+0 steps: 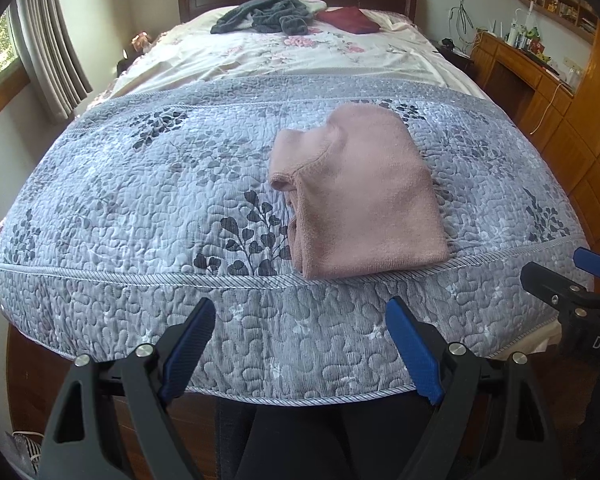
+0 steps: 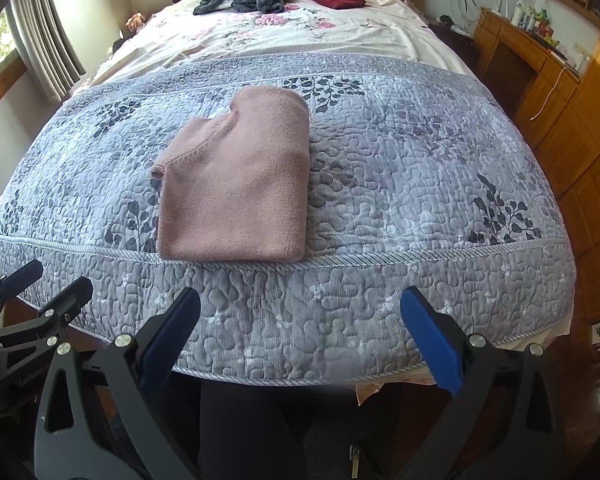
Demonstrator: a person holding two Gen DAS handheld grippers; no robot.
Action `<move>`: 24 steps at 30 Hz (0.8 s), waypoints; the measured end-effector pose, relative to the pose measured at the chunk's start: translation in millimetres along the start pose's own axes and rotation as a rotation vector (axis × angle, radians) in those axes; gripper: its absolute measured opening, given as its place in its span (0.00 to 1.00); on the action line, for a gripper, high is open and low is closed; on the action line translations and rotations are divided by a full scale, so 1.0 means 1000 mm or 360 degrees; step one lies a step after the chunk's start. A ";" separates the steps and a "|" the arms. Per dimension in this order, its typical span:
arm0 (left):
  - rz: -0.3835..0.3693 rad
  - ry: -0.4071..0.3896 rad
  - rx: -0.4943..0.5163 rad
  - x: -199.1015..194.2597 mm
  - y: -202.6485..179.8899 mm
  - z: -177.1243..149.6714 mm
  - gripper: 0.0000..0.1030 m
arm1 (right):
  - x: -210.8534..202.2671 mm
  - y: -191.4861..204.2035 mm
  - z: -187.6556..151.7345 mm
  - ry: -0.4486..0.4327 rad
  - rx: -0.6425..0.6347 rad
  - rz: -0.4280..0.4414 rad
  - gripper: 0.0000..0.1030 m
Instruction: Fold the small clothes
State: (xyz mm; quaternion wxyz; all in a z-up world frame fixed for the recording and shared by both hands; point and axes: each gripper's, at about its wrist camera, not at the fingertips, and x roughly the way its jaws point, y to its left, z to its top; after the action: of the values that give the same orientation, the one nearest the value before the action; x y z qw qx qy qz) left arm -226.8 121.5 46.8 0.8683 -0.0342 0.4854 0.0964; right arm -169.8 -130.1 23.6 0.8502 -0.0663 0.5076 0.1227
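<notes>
Both the left gripper (image 1: 300,314) and right gripper (image 2: 302,304) gape empty before the folded pink garment (image 1: 356,200), whose underlayers stay hidden.

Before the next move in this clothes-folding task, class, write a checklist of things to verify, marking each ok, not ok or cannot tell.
1. Left gripper open and holding nothing: ok.
2. Right gripper open and holding nothing: ok.
3. Pink garment folded and lying flat on the grey quilt: ok.
4. Pink garment clear of both grippers: ok.
5. Grey garment near the headboard folded: not ok, it lies crumpled.
6. Dark red garment fully folded: cannot tell.
</notes>
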 end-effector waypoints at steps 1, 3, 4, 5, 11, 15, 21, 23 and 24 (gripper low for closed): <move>0.0001 0.0000 -0.0005 0.000 0.001 0.000 0.85 | 0.001 -0.001 0.000 0.0002 0.0005 0.0000 0.97; -0.0005 0.0000 -0.0017 0.001 0.003 0.001 0.85 | 0.003 -0.002 0.000 0.0006 0.0009 -0.0010 0.97; -0.0004 -0.0002 -0.0023 0.001 0.003 0.001 0.85 | 0.004 -0.003 -0.001 0.0009 0.0010 -0.0017 0.97; -0.0003 -0.0003 -0.0027 0.001 0.004 0.002 0.85 | 0.006 -0.004 -0.001 0.0013 0.0015 -0.0021 0.97; -0.0009 -0.0005 -0.0027 0.003 0.005 0.004 0.85 | 0.011 -0.007 0.000 0.0010 0.0021 -0.0027 0.97; -0.0012 -0.0005 -0.0025 0.003 0.005 0.004 0.85 | 0.011 -0.007 0.001 -0.0004 0.0008 -0.0060 0.97; -0.0016 -0.0009 -0.0030 0.004 0.006 0.005 0.85 | 0.012 -0.010 0.002 0.0023 0.0035 -0.0058 0.97; -0.0016 -0.0009 -0.0028 0.003 0.005 0.005 0.85 | 0.013 -0.010 0.001 0.0027 0.0037 -0.0067 0.97; -0.0016 -0.0009 -0.0028 0.003 0.005 0.005 0.85 | 0.013 -0.011 0.001 0.0029 0.0040 -0.0072 0.97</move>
State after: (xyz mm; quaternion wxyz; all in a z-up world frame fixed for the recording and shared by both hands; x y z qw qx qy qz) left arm -222.2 127.6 46.9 0.8698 -0.0441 0.4819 0.0963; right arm -159.8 -138.3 12.2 0.8489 -0.0684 0.5152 0.0965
